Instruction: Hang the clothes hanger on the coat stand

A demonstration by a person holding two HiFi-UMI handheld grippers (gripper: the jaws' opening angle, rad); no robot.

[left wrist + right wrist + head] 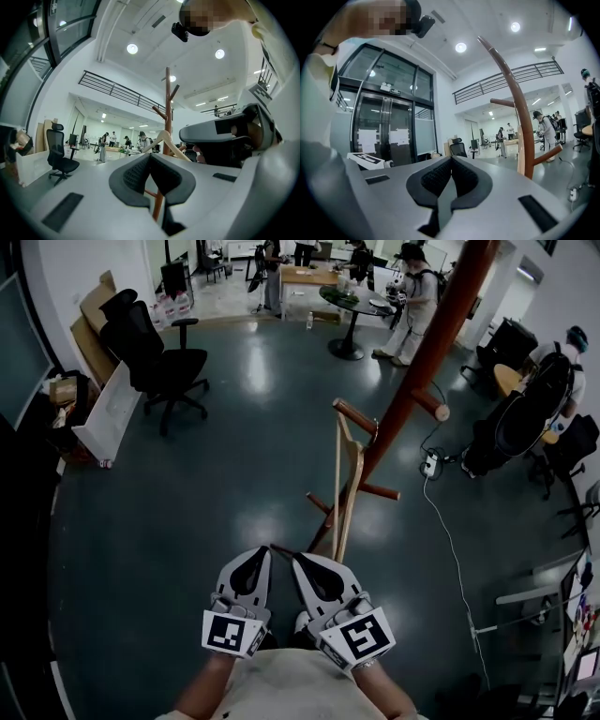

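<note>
- The coat stand [427, 352] slants from the upper right corner down to the centre of the head view.
- The clothes hanger [349, 486], of pale wood, appears already hung on a peg [355, 416]. Its long axis runs up the frame, just above both grippers.
- The right gripper [296, 559] is slightly nearer to it than the left gripper [266, 551]. Each has its jaws pressed together on nothing.

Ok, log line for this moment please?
hanger: appears hung on coat stand peg | left claw: shut, empty | right claw: shut, empty | both claws: close to person's body, apart from hanger
</note>
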